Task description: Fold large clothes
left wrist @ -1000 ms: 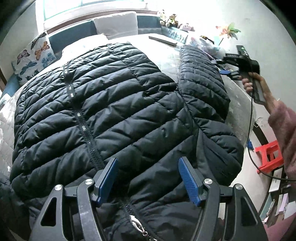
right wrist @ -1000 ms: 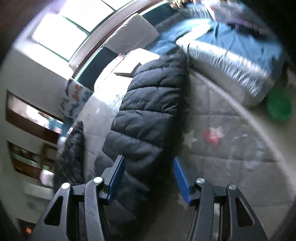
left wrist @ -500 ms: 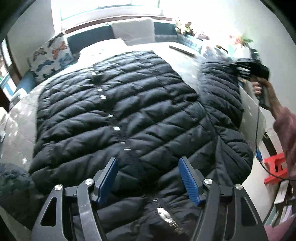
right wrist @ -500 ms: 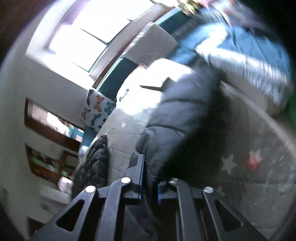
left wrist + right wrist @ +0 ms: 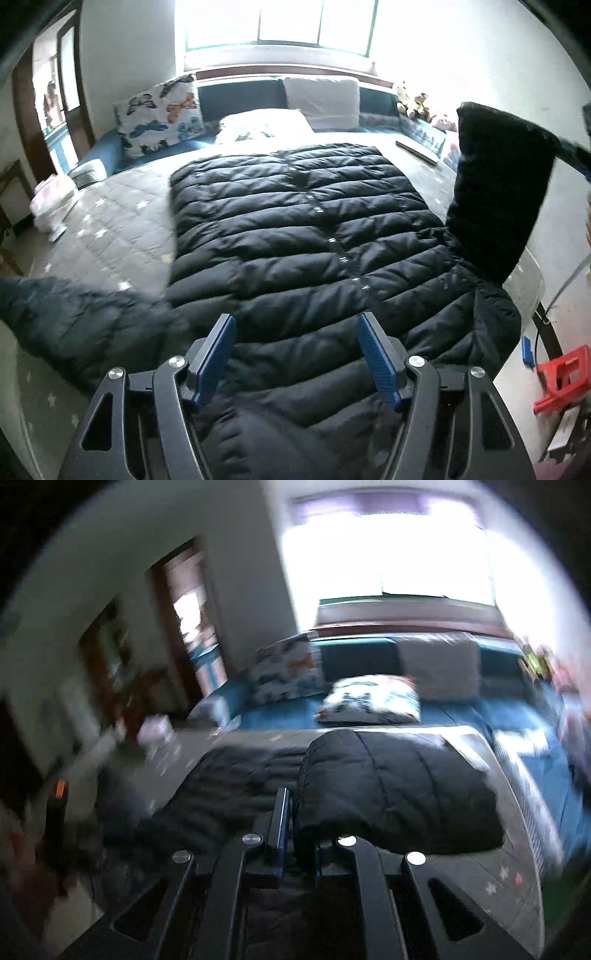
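Observation:
A large black quilted puffer jacket [image 5: 295, 236] lies spread on the bed, zipper up, collar end toward me. Its left sleeve [image 5: 81, 317] trails off to the lower left. My left gripper [image 5: 297, 363] is open and empty, hovering over the jacket's near end. My right gripper [image 5: 299, 823] is shut on the jacket's right sleeve [image 5: 391, 794] and holds it lifted. In the left wrist view that sleeve [image 5: 498, 192] stands raised at the right edge of the bed. The right wrist view is blurred.
The bed [image 5: 122, 229] has a grey star-patterned cover. A butterfly pillow [image 5: 159, 114], a grey cushion [image 5: 321, 99] and a white pillow [image 5: 262, 125] sit at the headboard under the window. A red stool [image 5: 561, 376] stands on the floor at right. A doorway [image 5: 55, 110] opens at left.
My right gripper closed on the right sleeve and lifted it off the bed. My left gripper pulled back and swung so that the whole jacket now shows.

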Tool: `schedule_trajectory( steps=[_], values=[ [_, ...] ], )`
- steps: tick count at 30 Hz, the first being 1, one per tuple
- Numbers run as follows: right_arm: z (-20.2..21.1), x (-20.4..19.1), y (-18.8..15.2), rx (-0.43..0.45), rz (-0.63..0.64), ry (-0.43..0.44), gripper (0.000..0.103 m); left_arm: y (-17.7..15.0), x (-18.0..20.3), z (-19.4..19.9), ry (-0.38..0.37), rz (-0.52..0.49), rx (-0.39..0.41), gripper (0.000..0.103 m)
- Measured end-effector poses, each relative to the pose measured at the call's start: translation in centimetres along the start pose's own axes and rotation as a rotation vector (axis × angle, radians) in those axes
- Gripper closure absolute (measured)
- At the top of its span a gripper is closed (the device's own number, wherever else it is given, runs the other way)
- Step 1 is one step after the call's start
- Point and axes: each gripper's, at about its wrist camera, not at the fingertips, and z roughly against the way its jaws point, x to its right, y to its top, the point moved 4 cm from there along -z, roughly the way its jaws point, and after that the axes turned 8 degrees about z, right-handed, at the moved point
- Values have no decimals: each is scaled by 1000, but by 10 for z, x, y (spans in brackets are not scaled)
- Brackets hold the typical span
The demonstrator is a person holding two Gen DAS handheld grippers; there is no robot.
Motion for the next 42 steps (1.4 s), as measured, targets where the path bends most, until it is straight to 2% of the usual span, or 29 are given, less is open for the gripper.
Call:
schedule_trajectory(
  steps=[2, 5, 9, 13, 15, 17, 20, 22, 24, 27, 29, 31, 33, 36, 40, 42],
  values=[
    [-13, -53, -5, -55, 138, 13, 90, -7, -17, 7, -2, 23, 10, 30],
    [-46, -128, -35, -187, 307, 51, 90, -20, -37, 12, -7, 55, 11, 30],
    [-88, -189, -79, -340, 426, 69, 90, -39, -50, 15, -16, 69, 0, 30],
    [-112, -219, -111, -426, 575, 1, 90, -54, -57, 19, -2, 59, 0, 30],
    [-106, -228, -117, -411, 696, -69, 87, -58, -60, 21, -4, 67, 0, 30],
    [-97, -236, -115, -391, 777, -99, 72, -61, -68, 23, 7, 75, 2, 30],
    [-90, -232, -106, -392, 733, -59, 57, -64, -81, 29, 29, 99, 13, 30],
    [-91, -238, -103, -367, 776, -105, 57, -64, -91, 32, 35, 125, 17, 30],
    [-92, -254, -108, -323, 917, -171, 57, -63, -98, 36, 37, 146, 26, 30],
    [-96, -270, -123, -338, 1011, -170, 57, -62, -107, 44, 44, 159, 42, 30],
    [-100, -283, -141, -318, 1177, -238, 57, -62, -111, 49, 49, 162, 50, 30],
    [-100, -289, -157, -317, 1286, -275, 57, -62, -115, 52, 53, 167, 51, 30],
    [-101, -288, -157, -339, 1279, -248, 57, -62, -118, 55, 56, 173, 53, 30],
    [-96, -285, -144, -350, 1201, -212, 57, -59, -119, 56, 50, 181, 58, 30],
    [-89, -275, -122, -378, 997, -109, 56, -51, -117, 63, 42, 187, 76, 30],
    [-90, -273, -114, -378, 917, -88, 56, -47, -117, 67, 35, 187, 88, 30]
  ],
)
